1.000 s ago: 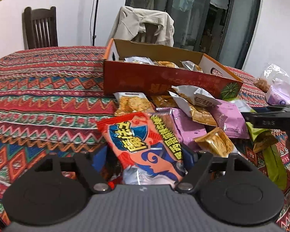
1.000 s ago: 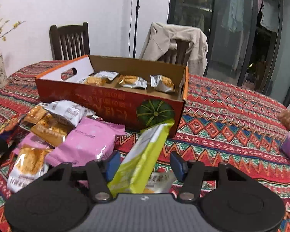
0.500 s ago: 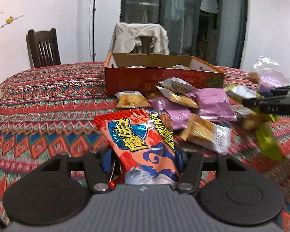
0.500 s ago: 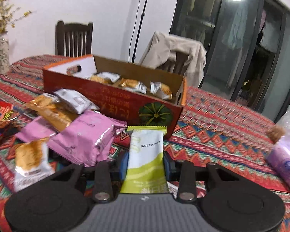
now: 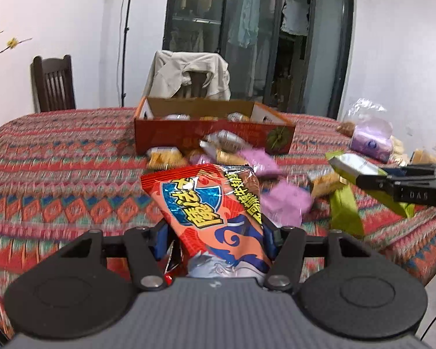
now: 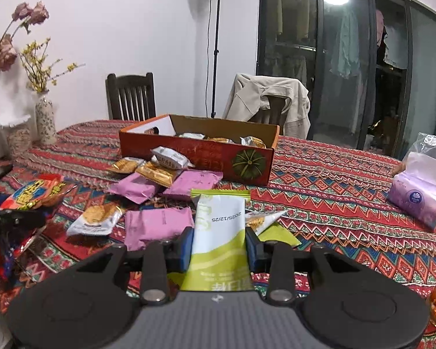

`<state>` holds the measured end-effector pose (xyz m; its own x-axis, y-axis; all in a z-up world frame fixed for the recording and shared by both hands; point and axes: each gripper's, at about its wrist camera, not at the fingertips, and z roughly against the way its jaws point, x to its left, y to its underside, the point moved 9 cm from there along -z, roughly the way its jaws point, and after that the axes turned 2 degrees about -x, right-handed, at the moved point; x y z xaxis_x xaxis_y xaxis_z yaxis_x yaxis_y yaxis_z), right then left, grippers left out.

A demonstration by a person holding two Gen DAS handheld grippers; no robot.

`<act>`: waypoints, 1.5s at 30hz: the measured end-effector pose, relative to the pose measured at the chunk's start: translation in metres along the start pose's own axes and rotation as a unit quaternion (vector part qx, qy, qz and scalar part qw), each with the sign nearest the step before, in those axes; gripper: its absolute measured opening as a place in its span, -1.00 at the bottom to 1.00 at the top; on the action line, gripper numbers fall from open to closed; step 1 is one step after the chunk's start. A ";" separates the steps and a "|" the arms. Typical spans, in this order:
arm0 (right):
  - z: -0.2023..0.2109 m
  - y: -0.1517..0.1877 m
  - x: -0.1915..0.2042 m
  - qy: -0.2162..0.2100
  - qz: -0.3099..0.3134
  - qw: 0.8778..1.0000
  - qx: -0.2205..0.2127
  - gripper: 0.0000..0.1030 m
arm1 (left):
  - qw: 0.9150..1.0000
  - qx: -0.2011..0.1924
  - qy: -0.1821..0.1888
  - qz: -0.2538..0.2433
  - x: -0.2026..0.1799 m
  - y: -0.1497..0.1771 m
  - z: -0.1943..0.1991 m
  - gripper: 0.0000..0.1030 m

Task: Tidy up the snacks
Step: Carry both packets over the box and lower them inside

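Observation:
My left gripper [image 5: 215,240] is shut on a red and blue snack bag [image 5: 209,203], which is lifted off the table. My right gripper [image 6: 219,245] is shut on a white and green snack packet [image 6: 219,232], also held above the table; the same packet [image 5: 351,168] shows at the right of the left wrist view. An open orange cardboard box [image 6: 200,157] with several wrapped snacks inside stands beyond both. In front of it lie loose packets: pink ones [image 6: 157,224], gold ones [image 6: 157,173] and a silver one [image 6: 170,158].
The table wears a red patterned cloth [image 6: 334,180]. A clear bag with a purple pack [image 6: 418,195] lies at the right. Vases with flowers [image 6: 45,119] stand at the left. Two chairs, one with a beige jacket [image 6: 269,99], stand behind the table.
Both grippers have closed on their packets and pulled back from the box, lifting them. The green packet has turned upright between the right fingers.

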<state>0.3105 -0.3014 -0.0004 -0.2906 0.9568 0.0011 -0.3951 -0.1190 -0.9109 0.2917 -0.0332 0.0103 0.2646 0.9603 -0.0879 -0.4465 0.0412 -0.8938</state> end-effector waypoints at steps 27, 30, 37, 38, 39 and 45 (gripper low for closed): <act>-0.317 -0.132 -0.058 0.049 0.020 0.992 0.115 -0.28 | 0.993 0.086 -0.080 -0.030 0.093 -0.166 -0.305 0.17; -0.323 -0.125 -0.053 0.061 0.042 0.990 0.119 -0.25 | 0.990 0.107 -0.079 -0.037 0.095 -0.148 -0.309 0.17; -0.312 -0.132 -0.061 0.077 0.039 0.992 0.095 0.15 | 0.991 0.114 -0.064 -0.034 0.093 -0.137 -0.295 0.45; -0.307 -0.135 -0.060 0.075 0.036 0.992 0.091 0.15 | 0.991 0.112 -0.064 -0.036 0.092 -0.139 -0.289 0.49; -0.302 -0.138 -0.059 0.073 0.035 0.993 0.088 0.18 | 0.991 0.109 -0.063 -0.038 0.091 -0.141 -0.282 0.51; -0.260 -0.157 -0.054 0.044 0.008 0.996 0.071 0.43 | 0.993 0.086 -0.065 -0.042 0.081 -0.161 -0.233 0.54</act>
<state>0.6143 -0.2655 0.0353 -0.2239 0.9730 -0.0550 -0.5122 -0.1655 -0.8428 0.5841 -0.0259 0.0447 0.1996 0.9785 0.0522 -0.5704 0.1593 -0.8057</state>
